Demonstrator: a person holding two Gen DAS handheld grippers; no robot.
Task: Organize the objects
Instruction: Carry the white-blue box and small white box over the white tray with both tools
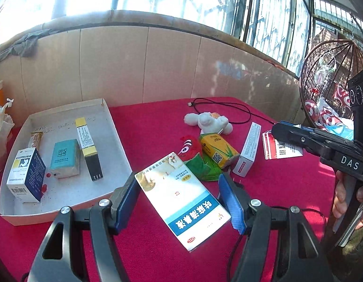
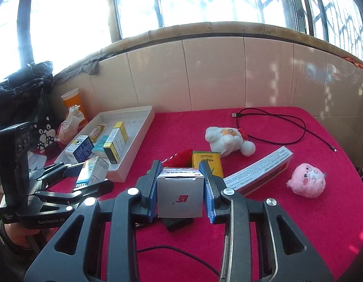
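Both tongs are loaded: left gripper [image 1: 179,202] clenches a flat white-and-blue medicine box [image 1: 181,199], right gripper [image 2: 180,193] a small grey cardboard box [image 2: 180,193], over the red cloth. The flat one could twist loose before reaching the white cardboard tray [image 1: 120,150].

Black claw [image 2: 180,196], blue ribbed pads [image 1: 233,202], silver screws

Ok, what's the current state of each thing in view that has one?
Left hand-held gripper: shut on blue-white medicine box.
Right hand-held gripper: shut on grey carton.
White tray: open-topped, four packages inside.
USB cable: unplugged, loose on the cloth.
Long white carton: closed, lying flat.
White plush: lying down on the cloth.
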